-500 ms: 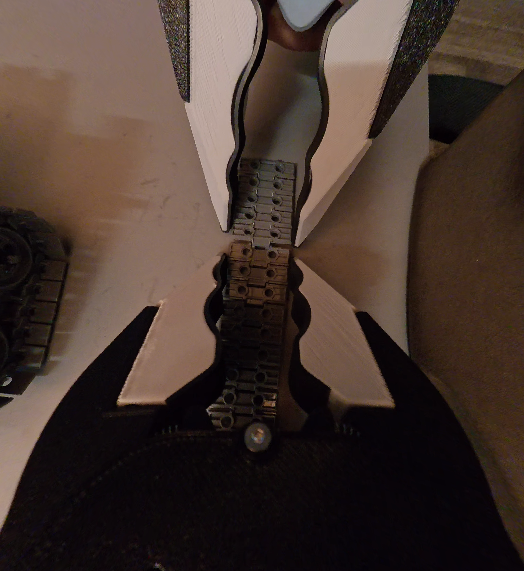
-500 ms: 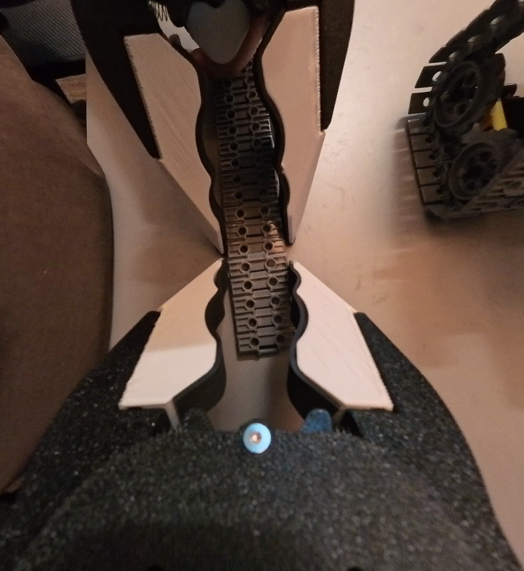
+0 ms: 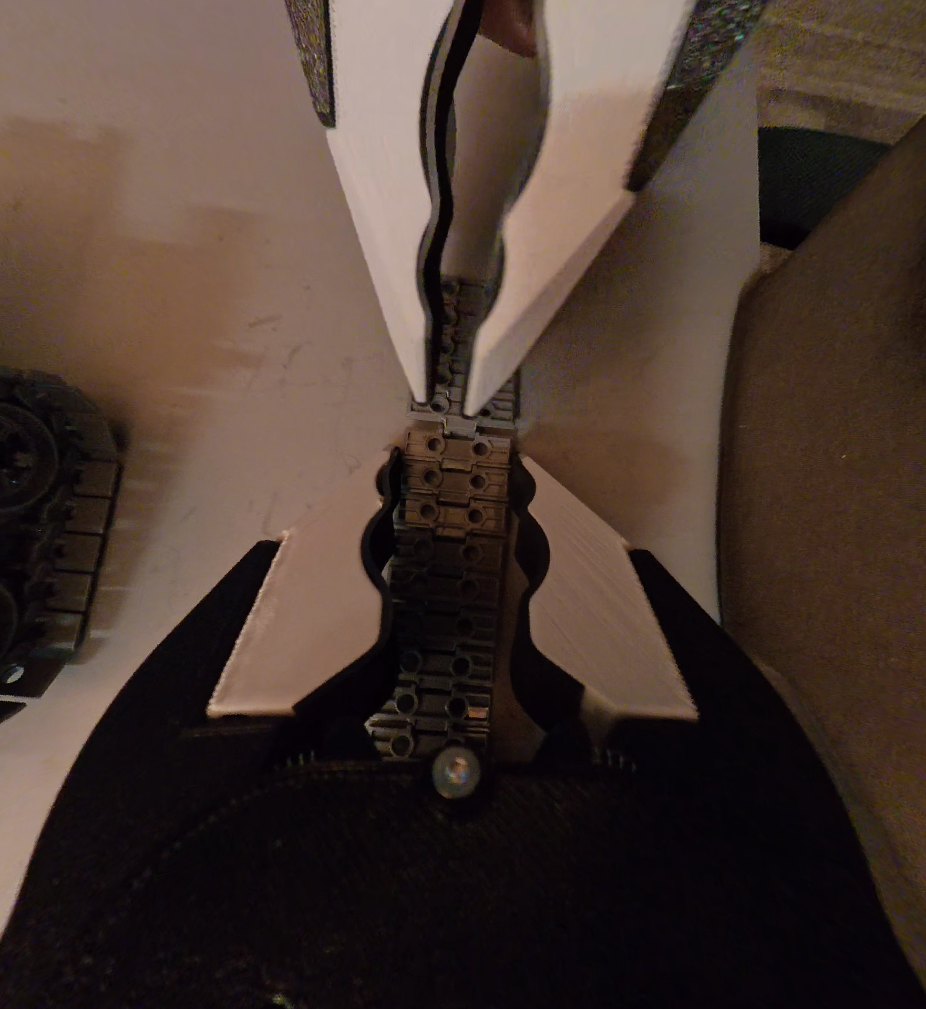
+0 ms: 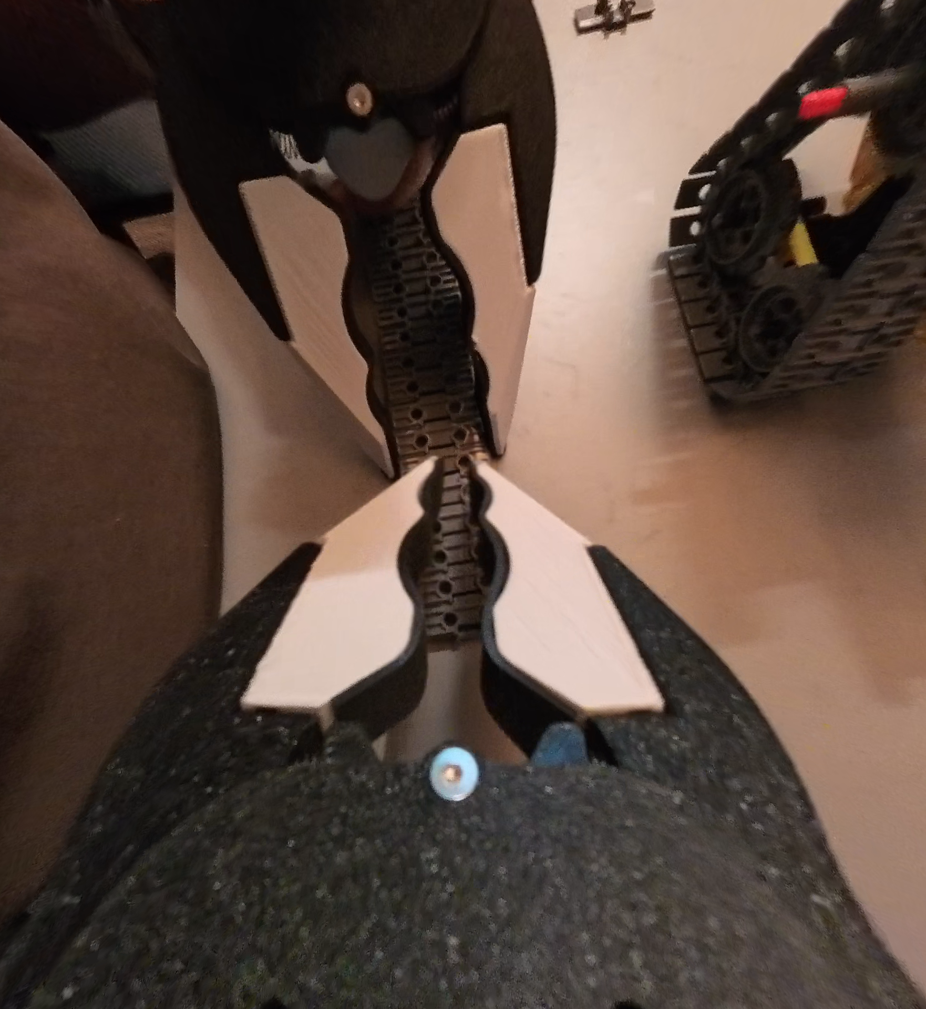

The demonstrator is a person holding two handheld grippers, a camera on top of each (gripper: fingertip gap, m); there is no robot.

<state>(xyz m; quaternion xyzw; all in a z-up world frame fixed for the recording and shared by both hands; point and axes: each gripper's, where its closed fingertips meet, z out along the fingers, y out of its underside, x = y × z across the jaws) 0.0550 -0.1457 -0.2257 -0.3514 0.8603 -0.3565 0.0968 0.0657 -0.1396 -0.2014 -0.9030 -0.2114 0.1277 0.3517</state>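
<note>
1. Your 2 grippers meet tip to tip over the tabletop (image 3: 188, 306), and the grey track strip (image 3: 450, 551) runs lengthwise through both.
2. Left gripper (image 3: 452, 453): jaws narrow, clamped on the strip's near half.
3. Right gripper (image 4: 452, 464): jaws pinched tighter on the other end.
4. The tracked vehicle (image 4: 810, 284) sits well apart.

The left gripper (image 3: 452, 442), low in the left wrist view, has two pale cream wedge-shaped plastic fingers (image 3: 308, 617) edged with wavy black rubber pads, set in a smooth black curved body with a silver screw (image 3: 455, 774) at its centre. The right gripper (image 4: 455, 467), low in the right wrist view, has the same cream fingers (image 4: 340, 617) on a speckled, glittery black body (image 4: 450, 884), with a pale blue-ringed screw (image 4: 452, 774) and a small blue piece (image 4: 559, 748) beside it.
</note>
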